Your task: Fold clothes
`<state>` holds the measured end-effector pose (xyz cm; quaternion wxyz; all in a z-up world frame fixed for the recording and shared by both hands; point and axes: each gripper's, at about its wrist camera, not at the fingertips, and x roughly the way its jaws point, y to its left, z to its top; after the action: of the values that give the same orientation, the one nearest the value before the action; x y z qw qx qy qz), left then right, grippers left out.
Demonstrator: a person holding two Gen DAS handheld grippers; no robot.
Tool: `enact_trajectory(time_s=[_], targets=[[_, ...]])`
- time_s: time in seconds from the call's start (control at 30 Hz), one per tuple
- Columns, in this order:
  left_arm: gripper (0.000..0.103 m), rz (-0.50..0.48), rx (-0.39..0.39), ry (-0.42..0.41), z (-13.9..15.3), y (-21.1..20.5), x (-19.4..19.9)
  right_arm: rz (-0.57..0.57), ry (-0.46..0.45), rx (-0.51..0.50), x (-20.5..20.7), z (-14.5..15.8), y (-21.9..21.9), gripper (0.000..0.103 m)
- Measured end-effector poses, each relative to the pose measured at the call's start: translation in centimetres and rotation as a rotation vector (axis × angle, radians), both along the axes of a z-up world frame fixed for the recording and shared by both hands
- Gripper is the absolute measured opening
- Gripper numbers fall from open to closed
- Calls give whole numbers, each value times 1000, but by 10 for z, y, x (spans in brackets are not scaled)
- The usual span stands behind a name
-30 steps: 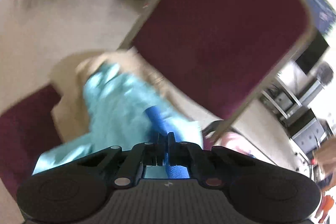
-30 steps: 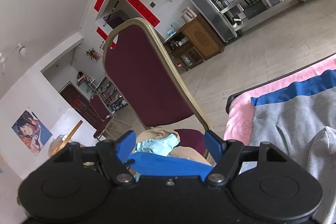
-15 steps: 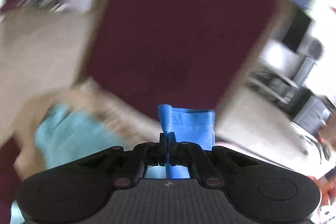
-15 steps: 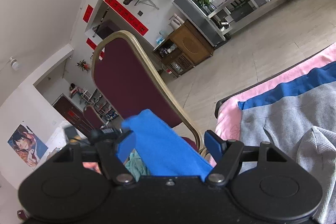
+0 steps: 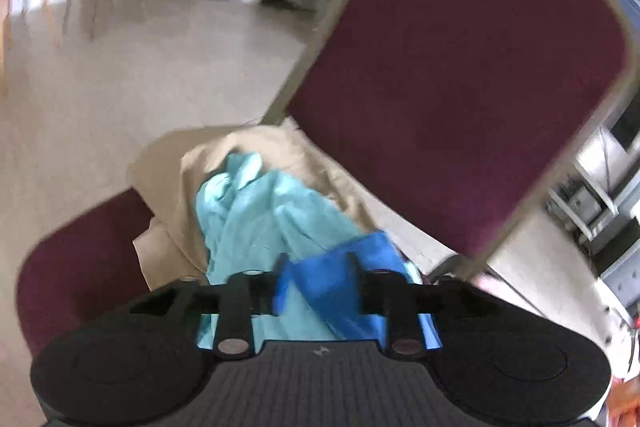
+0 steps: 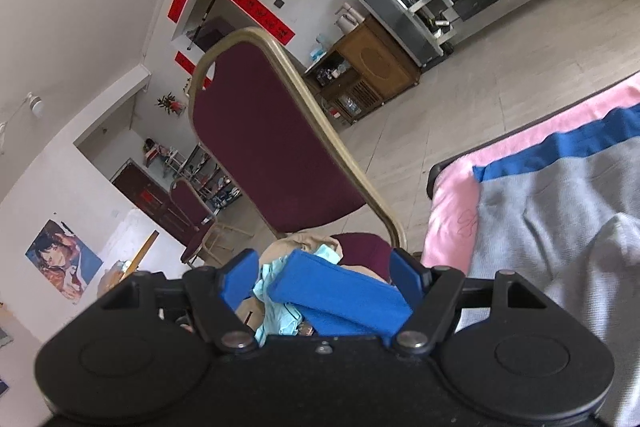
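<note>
A folded blue garment (image 5: 340,279) lies on a pile of clothes on the maroon chair seat (image 5: 76,267), over a light turquoise garment (image 5: 256,215) and a beige one (image 5: 280,147). My left gripper (image 5: 318,271) is open just above the blue garment, with the cloth showing between its fingers. In the right wrist view my right gripper (image 6: 324,273) is open too, with the same blue garment (image 6: 344,297) lying below between its blue pads (image 6: 240,279). A grey garment (image 6: 560,227) lies spread on the pink-covered surface (image 6: 452,211) at right.
The chair's maroon backrest with gold frame (image 5: 460,67) rises close behind the pile. A blue cloth strip (image 6: 560,143) lies under the grey garment. A wooden cabinet (image 6: 372,67), shelves and another chair (image 6: 192,211) stand farther off on the tiled floor.
The left gripper was shut on the blue garment and carried it over the chair; now its jaws are open and the garment rests on the pile. The right gripper stayed open.
</note>
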<state>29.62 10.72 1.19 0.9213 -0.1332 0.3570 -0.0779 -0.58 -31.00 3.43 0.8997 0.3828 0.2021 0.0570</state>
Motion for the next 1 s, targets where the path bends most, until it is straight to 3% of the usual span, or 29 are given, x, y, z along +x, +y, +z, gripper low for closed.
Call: enact_trajectory(time_s=[0.07,0.17,0.33,0.4,0.53,0.67,0.77,0.9,1.0], targets=[[36,-59,58,-6,11,-13,-27,-21,-7,-36,-21,11,-11,71],[37,-189,116,51,12,-43,-80,-85,3,-143,-59,25,-30,71],[41,-403,184,183,-25,-122,-173,-257,62,-292,-126,20,-75,72],[40,-461,178,235,-48,-150,-195,-310,120,-266,-147,5,-95,72],[38,-514,170,317,-85,-193,-217,-340,233,-120,-180,-36,-134,72],[42,-587,241,291,-105,-218,-236,-348,385,-18,-193,-82,-162,72],[42,-637,244,259,-117,-219,-245,-365,454,22,-201,-117,-173,72],[42,-640,194,252,-128,-214,-252,-385,512,17,-213,-155,-175,72],[44,-639,179,230,-125,-216,-256,-368,516,-47,-217,-157,-168,71]])
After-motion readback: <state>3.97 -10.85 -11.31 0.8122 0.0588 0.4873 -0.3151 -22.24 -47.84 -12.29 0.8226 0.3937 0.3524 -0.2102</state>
